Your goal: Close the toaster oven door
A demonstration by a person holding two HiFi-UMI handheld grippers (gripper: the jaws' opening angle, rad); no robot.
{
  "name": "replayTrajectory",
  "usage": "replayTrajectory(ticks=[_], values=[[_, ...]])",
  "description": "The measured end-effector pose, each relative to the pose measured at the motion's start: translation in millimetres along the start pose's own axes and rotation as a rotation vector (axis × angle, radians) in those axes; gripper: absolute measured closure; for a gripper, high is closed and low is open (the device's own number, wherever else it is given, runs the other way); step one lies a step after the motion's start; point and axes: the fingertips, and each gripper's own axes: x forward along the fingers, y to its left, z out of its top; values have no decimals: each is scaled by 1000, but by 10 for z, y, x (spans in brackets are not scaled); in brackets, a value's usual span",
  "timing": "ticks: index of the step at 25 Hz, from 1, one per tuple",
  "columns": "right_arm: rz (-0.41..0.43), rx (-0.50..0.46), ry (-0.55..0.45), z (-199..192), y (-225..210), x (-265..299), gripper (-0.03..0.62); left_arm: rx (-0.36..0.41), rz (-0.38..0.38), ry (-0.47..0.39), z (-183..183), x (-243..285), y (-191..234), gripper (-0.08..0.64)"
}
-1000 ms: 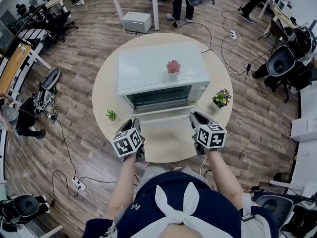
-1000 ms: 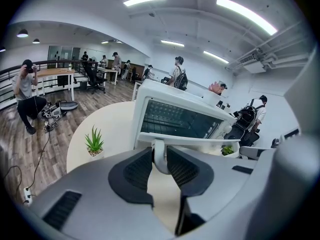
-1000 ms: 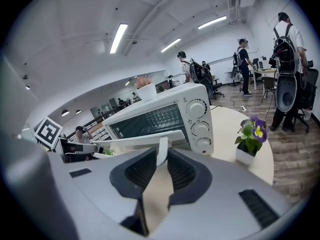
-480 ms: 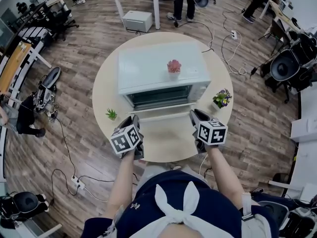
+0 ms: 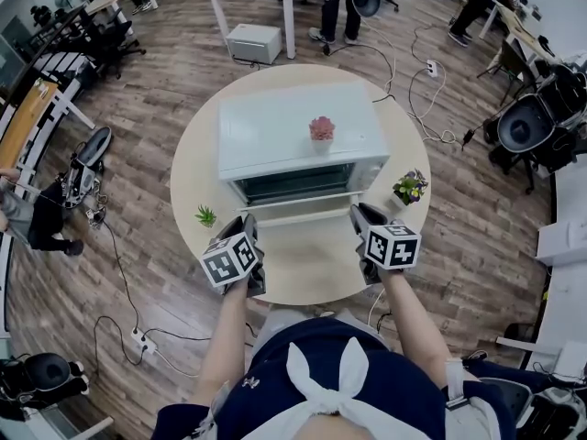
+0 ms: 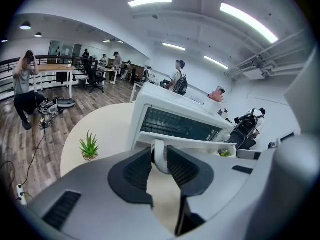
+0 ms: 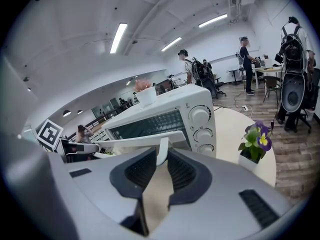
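A white toaster oven point(image 5: 293, 126) stands on a round beige table point(image 5: 307, 269). Its glass door point(image 5: 298, 211) hangs part-way open toward me, and the rack inside shows point(image 6: 175, 124). The left gripper point(image 5: 249, 223) is at the left end of the door handle, the right gripper point(image 5: 359, 213) at the right end. In the left gripper view the white handle post point(image 6: 160, 161) sits pinched between the pads of the left gripper point(image 6: 160, 151). In the right gripper view the right gripper point(image 7: 162, 156) is shut on the other handle post point(image 7: 162, 145), below the control knobs point(image 7: 201, 116).
A small green plant point(image 5: 206, 214) stands left of the door and a purple-flowered pot point(image 5: 410, 184) right of it. A pink potted plant point(image 5: 321, 126) sits on the oven's top. Office chairs, desks, people and floor cables ring the table.
The left gripper's marker cube has drifted slightly left. The door and the right gripper look the same.
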Motion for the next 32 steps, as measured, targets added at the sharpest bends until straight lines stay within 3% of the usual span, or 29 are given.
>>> replayTrajectory(ticks=[32], values=[[-7,29,-18,234,-8,106,518,-13,-46,-30,246,99,-18,459]])
